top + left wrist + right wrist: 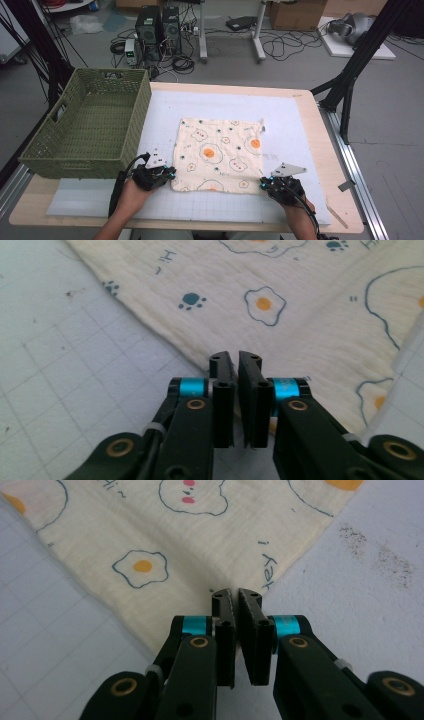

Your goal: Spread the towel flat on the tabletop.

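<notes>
Cotton cloth (218, 154): cream, printed with fried eggs and paw marks – spread flat on the white gridded mat (295, 125), near the middle of the table (320, 150).
Near corners: both lie toward the person, one at each gripper.
Left gripper (167, 172): at the cloth's near left corner; in the left gripper view (236, 365) its jaws are clenched, with the cloth's edge running in between them.
Right gripper (263, 184): at the near right corner; in the right gripper view (236, 600) the jaws are pinched on the cloth's corner tip.
Hands: left hand (131, 195) and right hand (297, 207) come in from the near edge – each around its gripper's body.
Basket (87, 125): green woven, on the left of the table, just beside the cloth's left edge and apart from it.
Floor beyond: cables and dark boxes (159, 27).
</notes>
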